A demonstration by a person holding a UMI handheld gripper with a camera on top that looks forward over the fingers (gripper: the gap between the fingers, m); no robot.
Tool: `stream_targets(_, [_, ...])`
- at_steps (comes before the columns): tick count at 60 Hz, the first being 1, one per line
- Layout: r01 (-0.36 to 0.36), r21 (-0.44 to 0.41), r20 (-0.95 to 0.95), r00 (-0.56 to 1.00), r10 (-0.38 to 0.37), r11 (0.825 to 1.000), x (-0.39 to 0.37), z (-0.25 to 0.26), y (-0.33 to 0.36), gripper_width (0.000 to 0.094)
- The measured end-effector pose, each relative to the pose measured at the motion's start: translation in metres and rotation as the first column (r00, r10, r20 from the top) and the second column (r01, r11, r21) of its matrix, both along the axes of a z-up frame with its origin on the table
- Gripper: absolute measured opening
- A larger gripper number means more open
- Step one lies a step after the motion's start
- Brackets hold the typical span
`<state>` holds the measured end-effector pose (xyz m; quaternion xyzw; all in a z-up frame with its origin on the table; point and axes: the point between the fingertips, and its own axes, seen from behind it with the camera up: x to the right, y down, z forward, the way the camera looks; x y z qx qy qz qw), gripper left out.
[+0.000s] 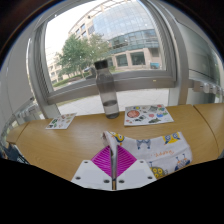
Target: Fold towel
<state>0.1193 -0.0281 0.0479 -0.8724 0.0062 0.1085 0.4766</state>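
A white towel (165, 152) with small coloured prints lies on the wooden table (60, 150), just ahead and to the right of my fingers. My gripper (112, 152) is shut, with the magenta pads (104, 160) pressed together on a thin fold of the towel's edge. That pinched edge (111, 140) stands up as a narrow strip from between the fingertips. The rest of the towel spreads out flat to the right, and its near part is hidden behind my right finger.
A grey upright post (107, 92) stands at the table's far edge before a large window. A printed sheet (148, 116) lies at the far right and another printed sheet (60, 121) at the far left. Bare wood lies to the left of the fingers.
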Motion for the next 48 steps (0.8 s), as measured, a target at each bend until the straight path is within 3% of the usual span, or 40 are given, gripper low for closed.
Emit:
stream_targets(11, [0.054,0.094,0.004,0.998,-0.055,0.994,0.074,0.065,0.007,0.0031])
stream_targets(20, [0.166,0.053,0.083,0.982,-0.17,0.985,0.17,0.039,0.012,0.003])
stream_targets(28, [0.255,-0.036,0.137,0.959,-0.248,0.966,0.239,-0.011,0.013,0.0183])
stream_targets(34, [0.302,-0.049,0.192,0.938,-0.288,0.952,0.277,-0.031,0.011,0.0468])
stream_targets(36, [0.323,-0.035,0.22,0.926,-0.308,0.946,0.289,-0.031,0.01,0.0525])
stream_targets(43, [0.338,0.006,0.24,0.913,-0.33,0.941,0.297,-0.019,0.011,0.0626])
stream_targets(48, [0.311,0.042,0.217,0.925,-0.313,0.949,0.281,0.004,0.01,0.0656])
